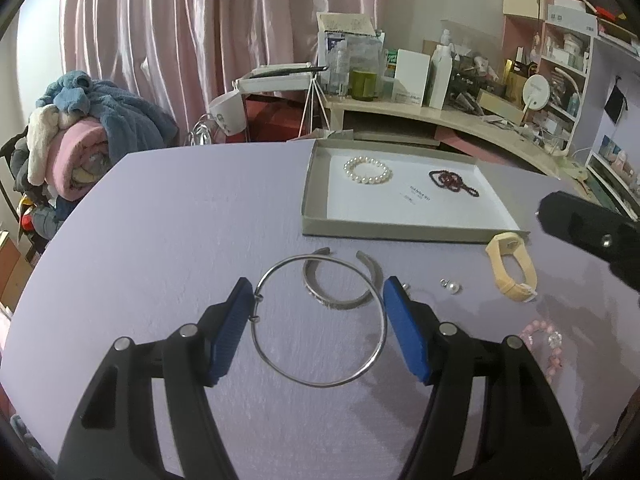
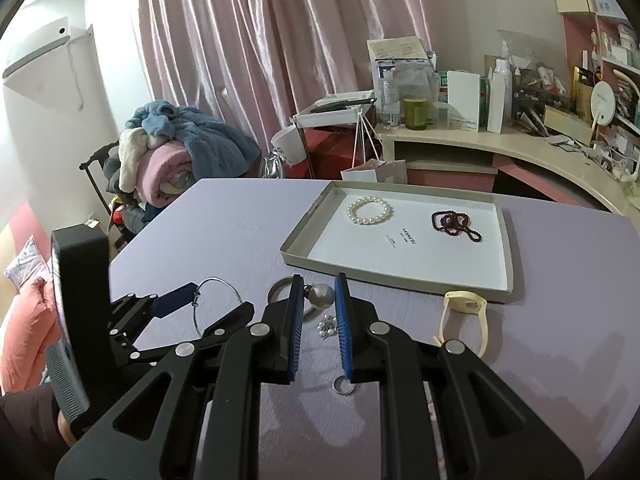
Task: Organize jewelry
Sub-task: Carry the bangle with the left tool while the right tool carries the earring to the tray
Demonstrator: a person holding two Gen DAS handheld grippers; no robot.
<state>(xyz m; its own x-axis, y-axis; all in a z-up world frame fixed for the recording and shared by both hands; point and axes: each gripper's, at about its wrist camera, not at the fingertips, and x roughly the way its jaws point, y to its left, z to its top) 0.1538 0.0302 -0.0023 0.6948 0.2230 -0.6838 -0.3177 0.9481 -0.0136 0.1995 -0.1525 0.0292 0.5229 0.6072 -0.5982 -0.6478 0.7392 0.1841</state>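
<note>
Both grippers were the same build: the left gripper (image 1: 320, 308) and right gripper (image 2: 318, 312) had matte black plastic linkage arms with triangular cutouts, silver round pivot pins, and flat blue ribbed pads on the fingers (image 1: 404, 332). A dark sleeve (image 2: 24, 432) showed beside the left unit's black ribbed handle.

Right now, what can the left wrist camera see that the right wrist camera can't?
Only the left wrist view shows the pink bead bracelet lying on the table.

Only the right wrist view shows the small silver ring and the air conditioner on the wall.

Both views show the thin silver bangle between the left gripper's fingers, the tray with the pearl bracelet and dark beads inside, and the yellow watch strap.
</note>
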